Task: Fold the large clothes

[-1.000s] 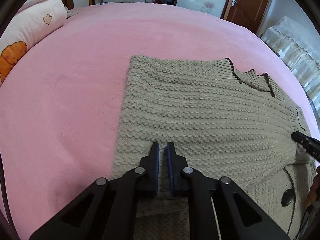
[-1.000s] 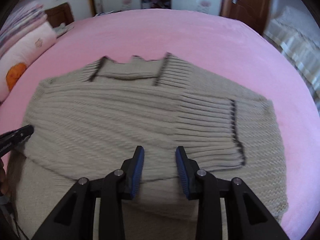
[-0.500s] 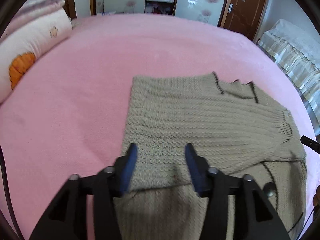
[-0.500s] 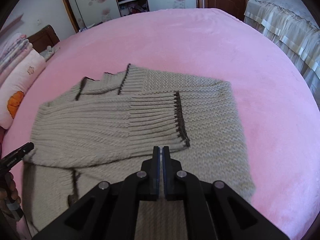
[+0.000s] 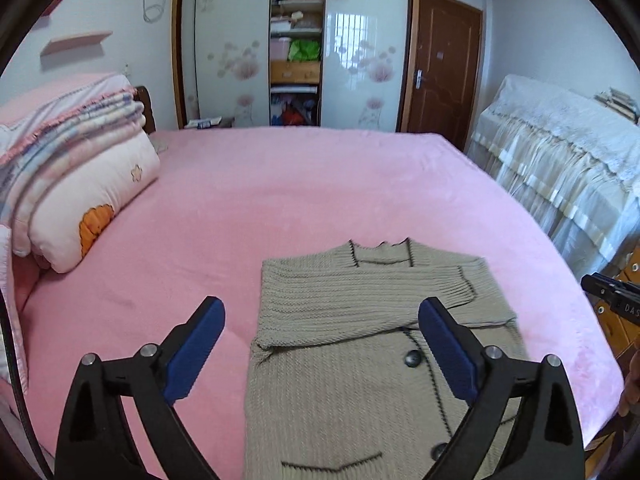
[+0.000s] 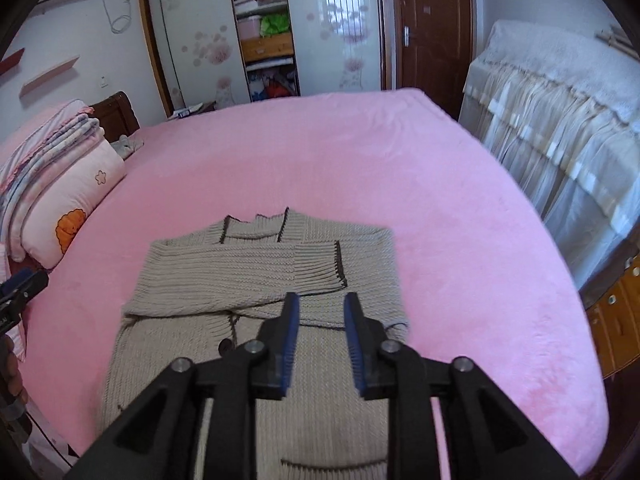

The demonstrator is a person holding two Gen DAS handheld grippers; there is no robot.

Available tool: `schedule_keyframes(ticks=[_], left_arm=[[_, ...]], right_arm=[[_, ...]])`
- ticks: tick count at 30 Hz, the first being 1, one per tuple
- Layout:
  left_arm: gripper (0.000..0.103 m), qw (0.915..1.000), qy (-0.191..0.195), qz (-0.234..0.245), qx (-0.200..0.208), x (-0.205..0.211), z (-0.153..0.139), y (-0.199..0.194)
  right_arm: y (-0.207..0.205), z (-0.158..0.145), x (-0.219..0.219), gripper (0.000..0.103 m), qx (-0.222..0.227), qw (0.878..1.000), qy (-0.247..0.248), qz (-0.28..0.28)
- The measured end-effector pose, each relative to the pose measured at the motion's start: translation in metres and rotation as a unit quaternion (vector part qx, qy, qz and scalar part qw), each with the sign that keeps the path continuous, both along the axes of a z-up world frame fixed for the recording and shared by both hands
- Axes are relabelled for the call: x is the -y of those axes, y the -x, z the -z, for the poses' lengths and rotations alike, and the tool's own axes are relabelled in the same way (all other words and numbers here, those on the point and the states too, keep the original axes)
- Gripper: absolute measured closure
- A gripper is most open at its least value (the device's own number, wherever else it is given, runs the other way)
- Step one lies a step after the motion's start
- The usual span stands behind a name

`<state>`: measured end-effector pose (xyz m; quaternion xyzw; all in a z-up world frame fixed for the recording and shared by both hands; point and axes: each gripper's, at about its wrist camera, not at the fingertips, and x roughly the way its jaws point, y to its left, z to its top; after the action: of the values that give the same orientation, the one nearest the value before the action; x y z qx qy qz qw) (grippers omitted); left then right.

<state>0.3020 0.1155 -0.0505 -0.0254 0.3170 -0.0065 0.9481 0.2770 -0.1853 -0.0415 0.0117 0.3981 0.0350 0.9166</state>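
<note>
A beige knitted cardigan (image 5: 360,344) with dark trim and dark buttons lies flat on the pink bed (image 5: 280,200), both sleeves folded across its chest. In the right wrist view the same cardigan (image 6: 256,280) shows one cuff laid over its middle. My left gripper (image 5: 322,340) hovers high above the cardigan, its jaws opening wide with nothing between them. My right gripper (image 6: 320,336) also hangs above the cardigan, jaws opening, a narrow gap and nothing held. Each gripper's tip shows at the edge of the other's view.
Folded quilts and a pillow (image 5: 92,200) are stacked at the left of the bed. A cloth-covered piece of furniture (image 5: 560,160) stands on the right, with a wooden drawer unit (image 6: 616,312) beside the bed. A wardrobe (image 5: 296,40) and a brown door (image 5: 440,64) are behind.
Both grippers rose well above the cardigan and pulled back. The left went from shut to wide open. The right closed fully, then reopened a little. The cardigan lies still.
</note>
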Motion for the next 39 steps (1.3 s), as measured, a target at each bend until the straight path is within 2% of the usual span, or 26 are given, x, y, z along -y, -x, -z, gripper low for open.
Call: schedule_keyframes(ticks=[2, 6, 10, 15, 20, 26, 31, 33, 37, 38, 39], left_arm=[[0.004, 0.9999, -0.001, -0.006, 0.01, 0.002, -0.02, 0.03], [0.004, 0.9996, -0.012, -0.022, 0.015, 0.006, -0.043, 0.084], [0.004, 0.9989, -0.015, -0.025, 0.038, 0.007, -0.062, 0.141], [0.001, 0.9974, -0.006, -0.029, 0.066, 0.009, -0.069, 0.197], [0.001, 0.9971, -0.007, -0.039, 0.065, 0.01, -0.059, 0.234], [0.001, 0.9973, -0.005, -0.057, 0.047, 0.002, -0.027, 0.264], [0.001, 0.9977, 0.026, -0.059, 0.023, -0.012, 0.026, 0.272], [0.001, 0.9981, 0.024, -0.056, 0.007, -0.016, 0.052, 0.272], [0.001, 0.9972, 0.023, -0.057, -0.042, -0.031, 0.109, 0.267], [0.001, 0.997, 0.025, -0.055, -0.049, -0.034, 0.12, 0.265], [0.001, 0.9958, 0.03, -0.055, -0.067, -0.04, 0.134, 0.261]], right_arm=[[0.024, -0.018, 0.0, 0.065, 0.015, 1.0, -0.002, -0.006], [0.082, -0.056, -0.004, 0.064, 0.055, 0.998, 0.001, -0.024], [0.136, -0.084, -0.007, 0.064, 0.1, 0.994, 0.011, -0.038], [0.194, -0.106, -0.008, 0.064, 0.159, 0.986, 0.013, -0.047], [0.238, -0.107, -0.011, 0.064, 0.185, 0.98, 0.02, -0.065], [0.269, -0.078, -0.007, 0.064, 0.188, 0.978, 0.034, -0.081], [0.279, -0.033, 0.003, 0.064, 0.165, 0.983, 0.045, -0.072], [0.281, -0.011, 0.008, 0.064, 0.152, 0.985, 0.041, -0.071], [0.276, 0.036, 0.018, 0.064, 0.069, 0.993, 0.015, -0.099], [0.277, 0.045, 0.02, 0.061, 0.058, 0.993, 0.012, -0.098], [0.278, 0.057, 0.022, 0.053, 0.047, 0.994, 0.015, -0.097]])
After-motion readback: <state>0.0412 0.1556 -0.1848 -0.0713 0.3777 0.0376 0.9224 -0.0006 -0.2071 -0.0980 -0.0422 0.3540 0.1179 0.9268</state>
